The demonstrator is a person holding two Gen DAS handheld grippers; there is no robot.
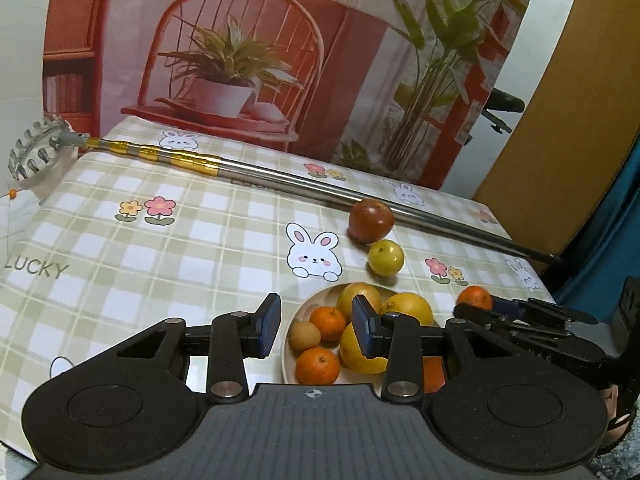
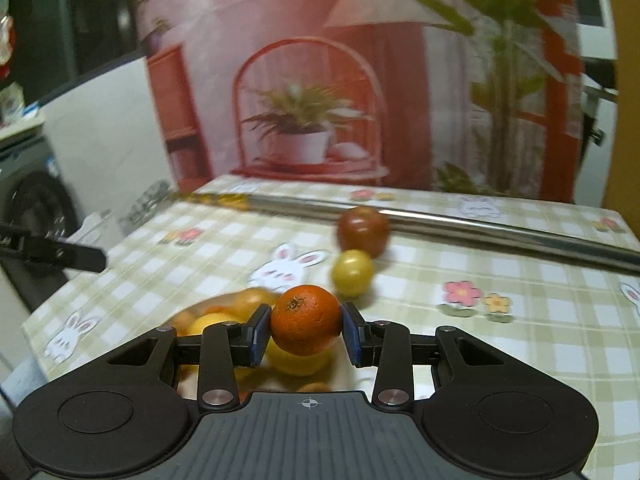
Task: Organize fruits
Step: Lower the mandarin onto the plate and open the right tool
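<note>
**Plate nearly filled, two fruits left out on the cloth**

Checked cloth with rabbits and flowers covered the bench, and a printed backdrop of a red chair and potted plants stood behind it. On the near side sat a pale plate already heaped with citrus: small oranges, larger yellow fruits and a brownish one. The right tongs were clamped on a mandarin, held above the plate's near edge and, by the look of it, about to go in. The left tongs hung wide open and empty over the plate. Beyond it, a yellow-green fruit and a reddish-brown fruit lay on the cloth, the latter against a long metal rod. Those two looked like the remaining work.
</note>
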